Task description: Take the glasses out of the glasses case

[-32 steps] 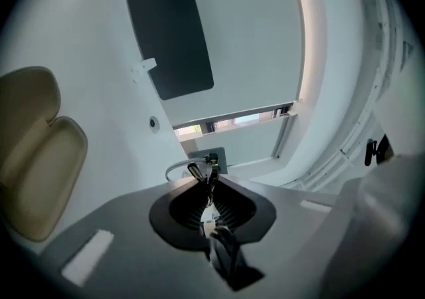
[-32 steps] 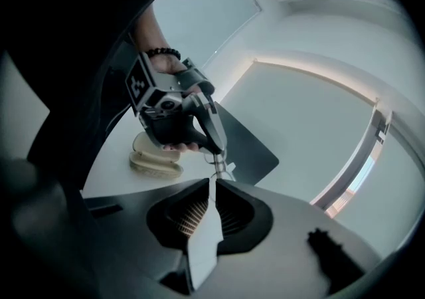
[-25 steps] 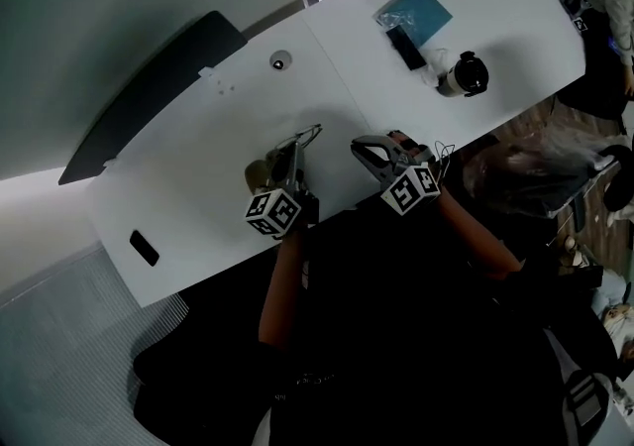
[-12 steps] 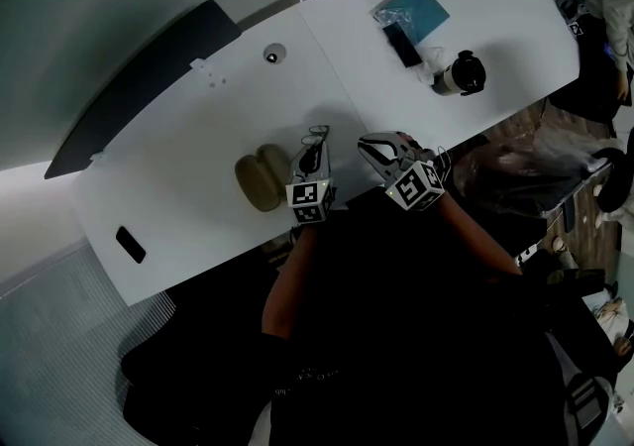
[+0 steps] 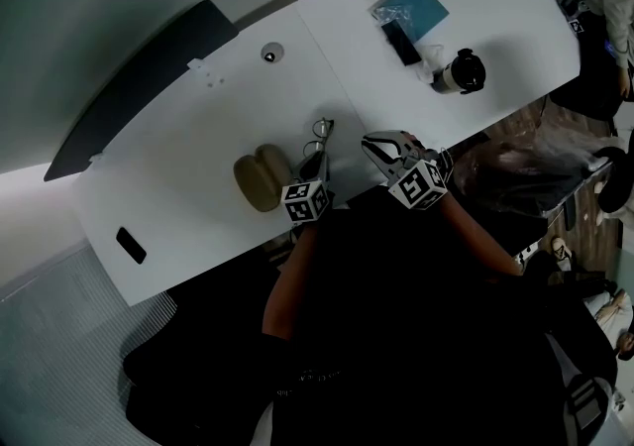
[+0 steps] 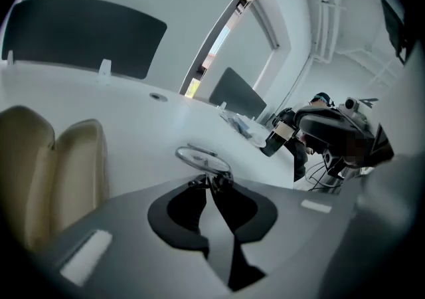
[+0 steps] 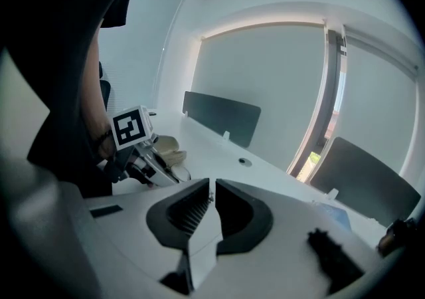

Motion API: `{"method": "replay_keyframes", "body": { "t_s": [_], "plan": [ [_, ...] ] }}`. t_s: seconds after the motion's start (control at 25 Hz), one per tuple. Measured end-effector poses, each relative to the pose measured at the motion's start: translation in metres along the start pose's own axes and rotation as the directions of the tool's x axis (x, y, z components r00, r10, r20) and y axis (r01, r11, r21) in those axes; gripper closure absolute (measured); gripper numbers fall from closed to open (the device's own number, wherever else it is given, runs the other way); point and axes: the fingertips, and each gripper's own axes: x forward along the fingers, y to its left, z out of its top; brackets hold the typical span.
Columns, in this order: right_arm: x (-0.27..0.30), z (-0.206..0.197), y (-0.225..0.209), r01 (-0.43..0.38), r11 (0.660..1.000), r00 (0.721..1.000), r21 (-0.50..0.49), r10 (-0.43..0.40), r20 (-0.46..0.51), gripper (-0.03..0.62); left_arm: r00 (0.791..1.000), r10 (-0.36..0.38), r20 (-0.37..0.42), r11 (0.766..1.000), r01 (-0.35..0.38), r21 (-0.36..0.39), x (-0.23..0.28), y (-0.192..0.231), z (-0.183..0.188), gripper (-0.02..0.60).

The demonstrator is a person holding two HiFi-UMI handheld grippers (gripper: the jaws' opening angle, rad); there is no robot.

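The tan glasses case [image 5: 260,176] lies open on the white table [image 5: 198,147], and fills the left side of the left gripper view [image 6: 53,165]. The thin-rimmed glasses [image 5: 319,135] are out of it, low over the table just to its right. My left gripper [image 5: 315,161] pinches the glasses [image 6: 202,158] at their near edge, and its jaws [image 6: 209,182] are starting to open with the frame still between the tips. My right gripper [image 5: 381,149] hovers further right, jaws together on nothing [image 7: 212,195].
At the far right of the table are a blue pouch [image 5: 411,6], a black phone [image 5: 403,43] and a bottle with a black lid [image 5: 461,72]. A round grommet [image 5: 269,55] sits mid-table, a dark divider panel [image 5: 139,87] stands behind, and the near table edge runs under both hands.
My left gripper has carried the glasses from over the case to its right and down toward the table, uncovering the open case. The right gripper has barely shifted.
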Motion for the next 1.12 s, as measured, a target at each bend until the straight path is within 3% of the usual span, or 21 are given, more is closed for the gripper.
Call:
{"method": "replay_keyframes", "body": {
  "t_s": [0.2, 0.32, 0.48, 0.64, 0.72, 0.84, 1.0, 1.04, 1.08, 1.12],
  "plan": [
    [0.002, 0.002, -0.002, 0.000, 1.000, 1.000, 0.009, 0.000, 0.013, 0.559, 0.985, -0.048, -0.166, 0.994, 0.031, -0.104, 0.004, -0.001, -0.030, 0.520],
    [0.005, 0.005, -0.003, 0.001, 1.000, 1.000, 0.023, -0.001, 0.025, 0.559, 0.959, -0.127, -0.252, 0.980, 0.082, -0.181, 0.005, -0.011, -0.041, 0.479],
    [0.008, 0.008, -0.004, -0.006, 0.999, 0.999, 0.043, 0.005, 0.042, 0.559, 0.898, -0.289, -0.333, 0.923, 0.169, -0.345, 0.000, -0.034, -0.050, 0.408],
    [0.013, 0.009, -0.001, -0.033, 0.995, 0.998, 0.092, 0.027, 0.060, 0.559, 0.858, -0.369, -0.357, 0.872, 0.187, -0.451, -0.010, -0.042, -0.058, 0.385],
    [0.016, 0.010, 0.001, -0.051, 0.992, 0.996, 0.114, 0.043, 0.074, 0.559, 0.832, -0.429, -0.352, 0.819, 0.194, -0.540, -0.015, -0.047, -0.063, 0.370],
    [0.021, 0.010, 0.008, -0.091, 0.983, 0.992, 0.158, 0.074, 0.106, 0.559, 0.778, -0.540, -0.319, 0.699, 0.205, -0.685, -0.023, -0.056, -0.071, 0.360],
    [0.025, 0.017, 0.018, -0.151, 0.966, 0.981, 0.211, 0.120, 0.154, 0.559, 0.754, -0.636, -0.164, 0.467, 0.207, -0.859, -0.027, -0.058, -0.066, 0.342],
    [0.025, 0.018, 0.019, -0.157, 0.965, 0.980, 0.212, 0.127, 0.151, 0.559, 0.742, -0.651, -0.159, 0.437, 0.196, -0.878, -0.027, -0.057, -0.069, 0.342],
    [0.025, 0.019, 0.020, -0.161, 0.964, 0.981, 0.210, 0.132, 0.146, 0.559, 0.720, -0.669, -0.184, 0.433, 0.176, -0.884, -0.029, -0.058, -0.074, 0.333],
    [0.024, 0.019, 0.020, -0.162, 0.965, 0.981, 0.208, 0.134, 0.140, 0.559, 0.691, -0.684, -0.234, 0.456, 0.155, -0.876, -0.032, -0.062, -0.080, 0.324]
  ]
}}
